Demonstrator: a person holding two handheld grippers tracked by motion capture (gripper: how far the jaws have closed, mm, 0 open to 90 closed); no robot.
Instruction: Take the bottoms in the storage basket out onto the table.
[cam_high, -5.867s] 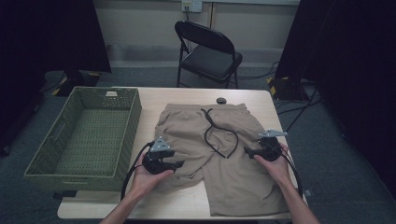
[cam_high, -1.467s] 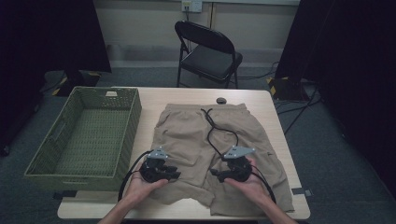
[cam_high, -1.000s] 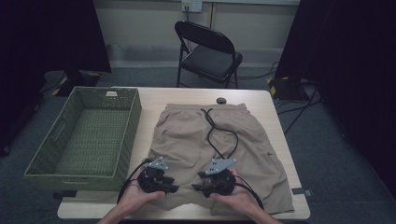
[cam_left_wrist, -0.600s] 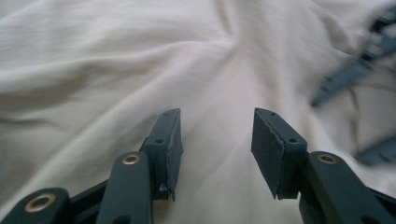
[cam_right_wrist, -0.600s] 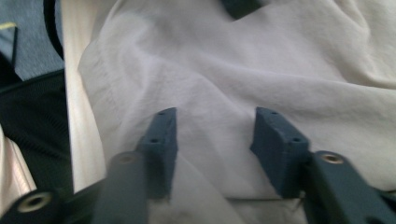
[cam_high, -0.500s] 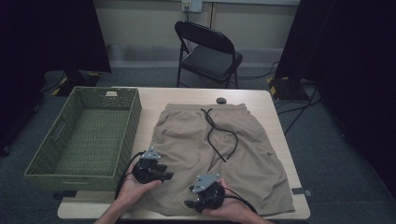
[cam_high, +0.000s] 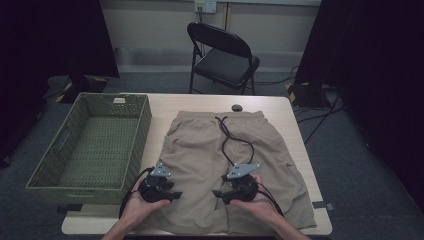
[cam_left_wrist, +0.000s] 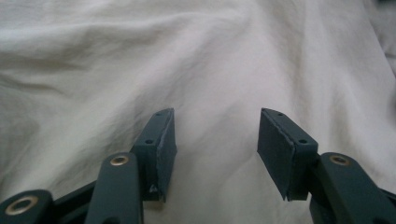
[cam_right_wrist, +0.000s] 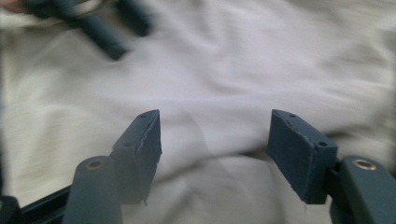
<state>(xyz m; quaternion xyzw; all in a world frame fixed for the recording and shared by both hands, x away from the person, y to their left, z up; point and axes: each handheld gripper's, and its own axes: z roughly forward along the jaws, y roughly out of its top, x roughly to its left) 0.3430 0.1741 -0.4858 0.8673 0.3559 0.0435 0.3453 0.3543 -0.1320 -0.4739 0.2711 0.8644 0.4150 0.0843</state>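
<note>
Khaki shorts (cam_high: 235, 170) lay flat on table (cam_high: 295, 125), beside basket (cam_high: 90, 145) (likely folding). Left gripper (cam_high: 172, 196), right gripper (cam_high: 216, 192) over hem — jaws just opening, apart, nothing clamped.

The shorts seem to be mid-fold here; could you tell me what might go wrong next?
Both grippers' jaws have just been opening, with nothing clamped, so the shorts may slip out of shape. The left gripper and right gripper point at each other over the near hem and could collide. The loose black drawstring lies just beyond the right gripper and could snag. The near hem reaches the table edge and might slide off.
</note>
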